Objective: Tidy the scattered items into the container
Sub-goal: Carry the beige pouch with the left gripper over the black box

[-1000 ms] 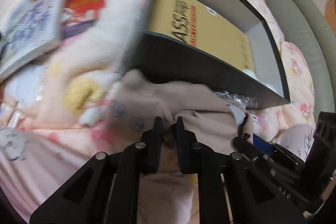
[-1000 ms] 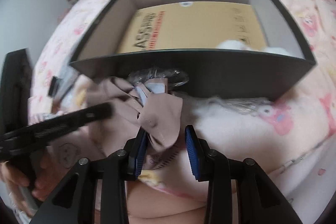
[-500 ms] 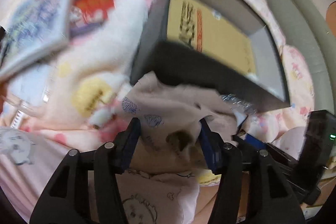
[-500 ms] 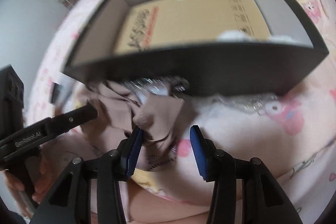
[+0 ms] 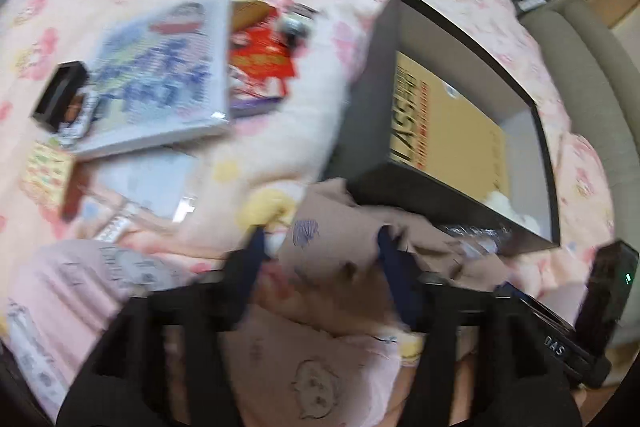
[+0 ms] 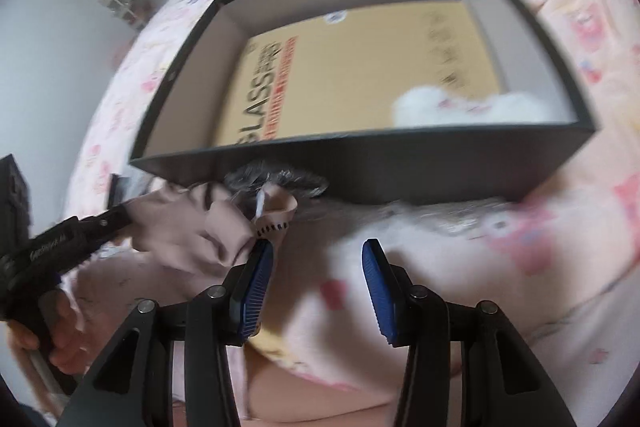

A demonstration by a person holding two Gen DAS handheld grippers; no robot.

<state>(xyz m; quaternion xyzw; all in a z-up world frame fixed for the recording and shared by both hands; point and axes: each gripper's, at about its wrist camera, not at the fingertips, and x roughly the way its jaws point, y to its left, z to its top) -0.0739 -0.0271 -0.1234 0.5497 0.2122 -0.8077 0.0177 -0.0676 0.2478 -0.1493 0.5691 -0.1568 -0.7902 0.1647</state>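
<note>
- Just now left gripper (image 5: 320, 259) jaws opened, releasing the beige cloth (image 5: 340, 239); it lies between them, untouched.
- Right gripper (image 6: 316, 267) open, empty.
- Cloth sits just outside the container (image 6: 360, 171) near wall, so it needs regrasping.

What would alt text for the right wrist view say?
An open right gripper with blue pads hovers over a pink patterned blanket, beside a crumpled beige cloth lying against a dark open box holding a yellow carton.

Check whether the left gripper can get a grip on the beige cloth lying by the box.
Probably yes: the left gripper has just been opening, its jaws now straddle the beige cloth, and nothing lies between.
</note>
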